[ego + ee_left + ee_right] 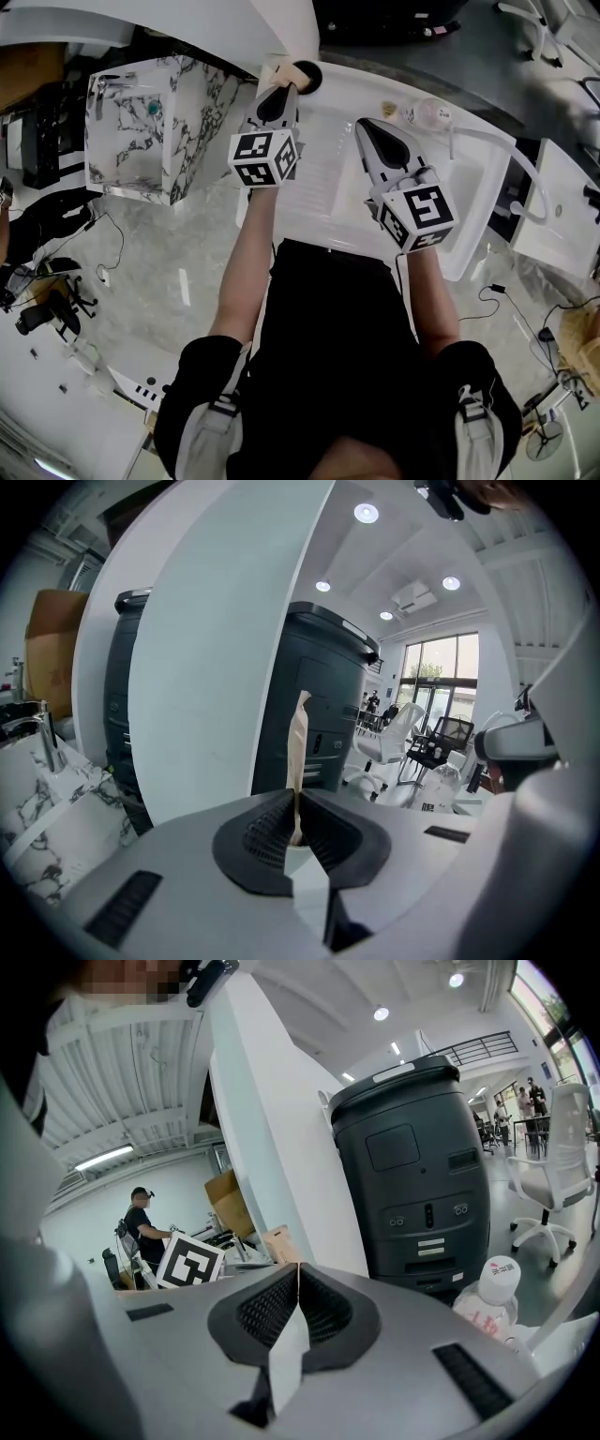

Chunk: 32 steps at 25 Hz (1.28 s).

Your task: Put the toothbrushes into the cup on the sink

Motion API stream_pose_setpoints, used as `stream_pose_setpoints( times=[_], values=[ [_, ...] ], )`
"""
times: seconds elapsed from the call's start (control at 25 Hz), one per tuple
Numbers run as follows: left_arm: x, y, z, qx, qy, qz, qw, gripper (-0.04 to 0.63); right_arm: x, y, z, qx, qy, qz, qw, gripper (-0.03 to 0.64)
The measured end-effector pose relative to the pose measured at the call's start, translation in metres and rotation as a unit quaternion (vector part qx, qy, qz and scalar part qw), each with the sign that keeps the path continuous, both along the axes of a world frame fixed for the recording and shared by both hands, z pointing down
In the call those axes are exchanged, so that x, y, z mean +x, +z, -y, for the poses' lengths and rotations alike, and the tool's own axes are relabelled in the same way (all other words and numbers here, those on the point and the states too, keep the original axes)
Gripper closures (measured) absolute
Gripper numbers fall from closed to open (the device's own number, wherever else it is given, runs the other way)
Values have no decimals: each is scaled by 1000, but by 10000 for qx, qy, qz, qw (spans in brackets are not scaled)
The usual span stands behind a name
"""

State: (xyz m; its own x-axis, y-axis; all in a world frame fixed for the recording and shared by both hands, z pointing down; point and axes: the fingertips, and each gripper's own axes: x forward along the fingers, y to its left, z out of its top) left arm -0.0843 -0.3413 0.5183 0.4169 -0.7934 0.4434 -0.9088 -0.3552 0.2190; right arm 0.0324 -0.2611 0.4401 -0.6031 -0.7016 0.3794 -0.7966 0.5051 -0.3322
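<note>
Pads of the left gripper (296, 797) are pressed together on a thin cream toothbrush (300, 742), which stands upright out of the closed jaws and rises well above the fingertips. In the head view this gripper (284, 91) is held over the far left corner of the white sink (323, 187), and what looks like the cup (309, 75), a dark round mouth, sits just beyond its fingertips and slightly to their right; whether the toothbrush touches it cannot be told. A marble-patterned cabinet (141, 131) stands to the left of these fingers. The right gripper (298, 1271) has its jaws fully together with nothing between them. In the head view it (365, 127) hangs over the sink basin, just to the right of the left gripper and apart from it. A clear plastic bottle (429, 112) with a white cap lies beyond the right fingertips and off to their right, near the sink's back edge; the right gripper view shows it (497, 1288) low on the right. A dark grey cabinet (422, 1176) stands farther off, straight ahead of both pairs of fingers.
</note>
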Motion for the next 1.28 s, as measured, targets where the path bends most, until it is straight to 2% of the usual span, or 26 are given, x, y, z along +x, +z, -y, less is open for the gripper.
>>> stream_pose_setpoints(
  times=[0.56, 0.76, 0.84, 1.28],
  values=[
    [2, 17, 1, -357, 101, 72, 9993, 571, 2, 0, 1, -2, 90, -46, 9999, 584],
    [1, 19, 1, -410, 116, 68, 9991, 567, 4, 1, -2, -21, 116, -72, 9999, 584],
    [1, 19, 0, -426, 112, 56, 9990, 546, 4, 1, -3, -32, 109, -89, 9999, 584],
    [-18, 14, -11, -444, -50, 95, 9990, 544, -6, -3, -13, 22, 14, -90, 10000, 584]
  ],
)
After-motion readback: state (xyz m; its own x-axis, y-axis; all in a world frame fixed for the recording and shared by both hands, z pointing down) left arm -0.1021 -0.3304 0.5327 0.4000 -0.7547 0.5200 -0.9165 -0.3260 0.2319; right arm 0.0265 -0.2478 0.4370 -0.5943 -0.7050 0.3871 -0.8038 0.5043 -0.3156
